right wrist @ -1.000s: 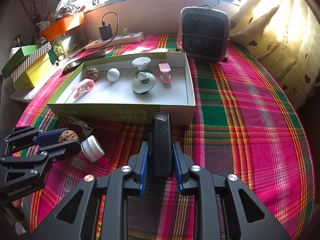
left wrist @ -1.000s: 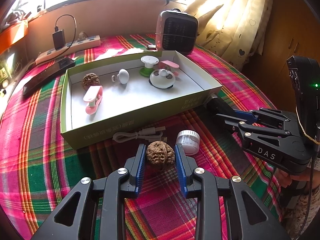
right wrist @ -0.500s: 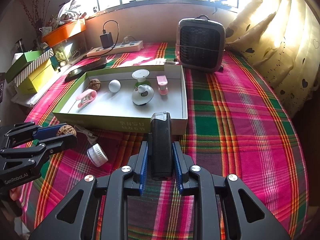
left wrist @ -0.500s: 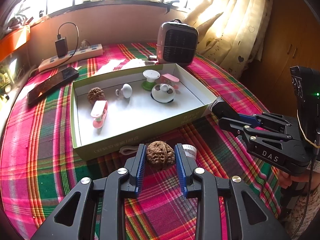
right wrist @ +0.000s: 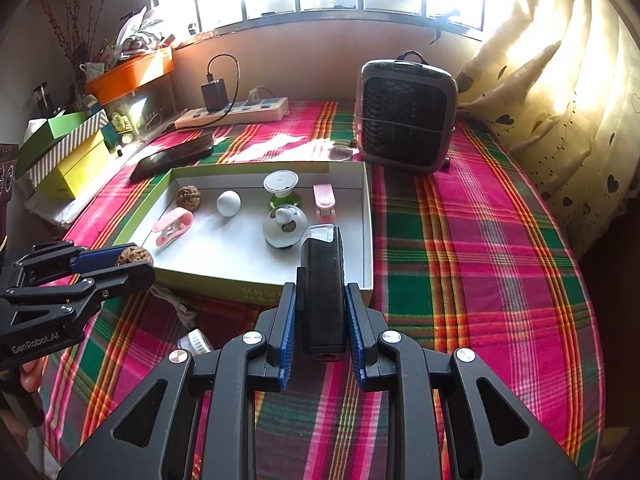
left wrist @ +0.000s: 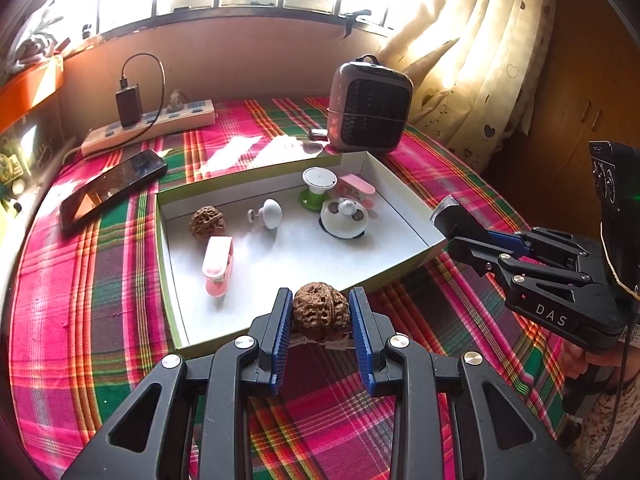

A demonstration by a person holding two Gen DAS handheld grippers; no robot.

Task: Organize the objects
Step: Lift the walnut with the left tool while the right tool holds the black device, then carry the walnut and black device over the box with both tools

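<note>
My left gripper (left wrist: 321,320) is shut on a brown walnut (left wrist: 321,312) and holds it in the air over the near wall of the green box (left wrist: 404,270). It also shows in the right wrist view (right wrist: 132,262) at the left. My right gripper (right wrist: 321,320) is shut on a black rectangular device (right wrist: 322,296) with a clear cap, held above the box's near right corner. The white-lined box (right wrist: 366,224) holds a second walnut (right wrist: 188,197), a white ball (right wrist: 229,202), two pink clips, a green-and-white spool and a round white gadget (right wrist: 285,226).
A white round cap (right wrist: 196,342) and a white cable (right wrist: 176,300) lie on the plaid cloth in front of the box. A heater (right wrist: 406,116), a power strip (right wrist: 232,114) and a black phone (right wrist: 172,156) stand behind it. Boxes (right wrist: 68,152) are stacked at the left.
Both grippers have risen from the cloth and moved toward the box, the left carrying the walnut, the right carrying the black device. The white cap stayed on the cloth.
</note>
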